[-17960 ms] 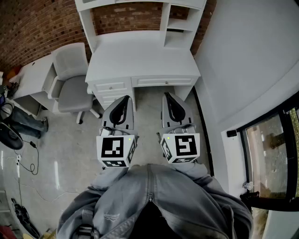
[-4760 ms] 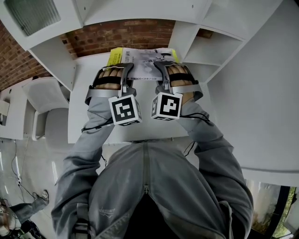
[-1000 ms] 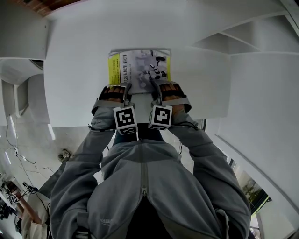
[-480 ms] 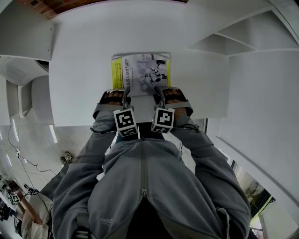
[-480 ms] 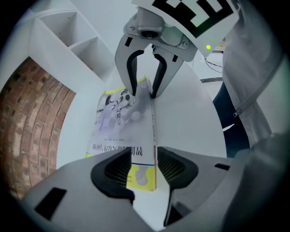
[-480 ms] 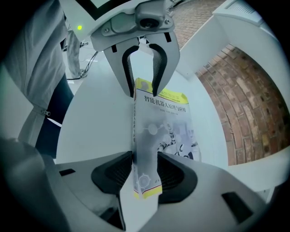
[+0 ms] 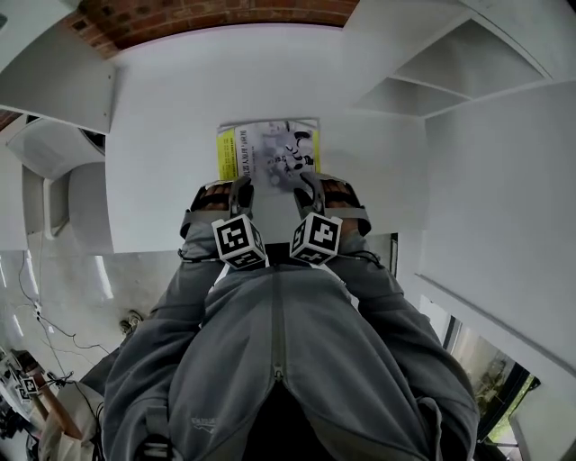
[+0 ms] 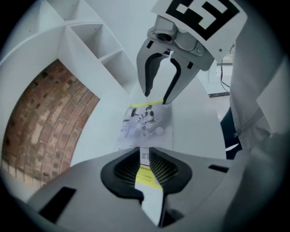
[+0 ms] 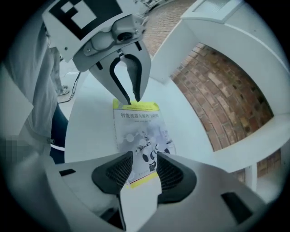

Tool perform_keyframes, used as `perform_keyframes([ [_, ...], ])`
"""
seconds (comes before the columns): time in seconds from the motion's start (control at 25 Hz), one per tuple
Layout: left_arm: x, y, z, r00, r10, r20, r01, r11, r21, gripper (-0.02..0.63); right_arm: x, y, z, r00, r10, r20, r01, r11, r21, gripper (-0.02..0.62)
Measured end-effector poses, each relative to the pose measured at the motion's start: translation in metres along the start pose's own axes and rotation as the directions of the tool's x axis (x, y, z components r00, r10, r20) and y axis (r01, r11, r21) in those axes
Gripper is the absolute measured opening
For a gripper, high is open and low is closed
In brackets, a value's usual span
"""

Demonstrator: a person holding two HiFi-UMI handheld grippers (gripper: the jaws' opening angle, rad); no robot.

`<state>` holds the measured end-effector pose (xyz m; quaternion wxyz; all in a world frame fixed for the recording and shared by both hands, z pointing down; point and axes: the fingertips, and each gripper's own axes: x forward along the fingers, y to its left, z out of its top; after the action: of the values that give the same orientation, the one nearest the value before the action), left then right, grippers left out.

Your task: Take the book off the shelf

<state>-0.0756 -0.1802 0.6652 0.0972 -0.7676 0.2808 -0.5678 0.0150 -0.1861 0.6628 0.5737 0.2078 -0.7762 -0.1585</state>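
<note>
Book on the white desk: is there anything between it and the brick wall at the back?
Nothing: in the head view, only bare white desk separates the book from the brick wall.

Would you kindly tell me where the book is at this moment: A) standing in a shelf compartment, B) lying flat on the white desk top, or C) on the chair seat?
B: the book lies cover up on the bare desk top.

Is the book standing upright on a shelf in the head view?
No, the book lies flat, cover up, on the white desk.
</note>
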Motion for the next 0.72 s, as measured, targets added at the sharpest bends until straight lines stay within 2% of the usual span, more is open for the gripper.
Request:
perform_keyframes([
  [0.2, -0.022, 0.033, 0.017, 0.995, 0.063, 0.075, -0.052, 0.988, -0.146, 0.023, -0.027, -0.039, 0.011, 0.989, -0.133, 0.059, 0.127, 0.988, 0.085, 0.155],
  [0.4, -0.058, 0.072, 0.029, 0.978, 0.170, 0.125, -0.136, 0.961, -0.242, 0.008, -0.063, -0.074, 0.029, 0.960, -0.259, 0.109, 0.244, 0.960, 0.137, 0.106],
  [0.56, -0.093, 0.106, 0.040, 0.942, 0.283, 0.183, -0.205, 0.912, -0.355, 0.008, -0.097, -0.100, 0.050, 0.919, -0.345, 0.190, 0.290, 0.919, 0.268, 0.083],
  [0.72, -0.132, 0.140, 0.052, 0.881, 0.414, 0.230, -0.294, 0.859, -0.419, 0.008, -0.134, -0.132, 0.066, 0.849, -0.466, 0.249, 0.364, 0.857, 0.364, 0.066],
])
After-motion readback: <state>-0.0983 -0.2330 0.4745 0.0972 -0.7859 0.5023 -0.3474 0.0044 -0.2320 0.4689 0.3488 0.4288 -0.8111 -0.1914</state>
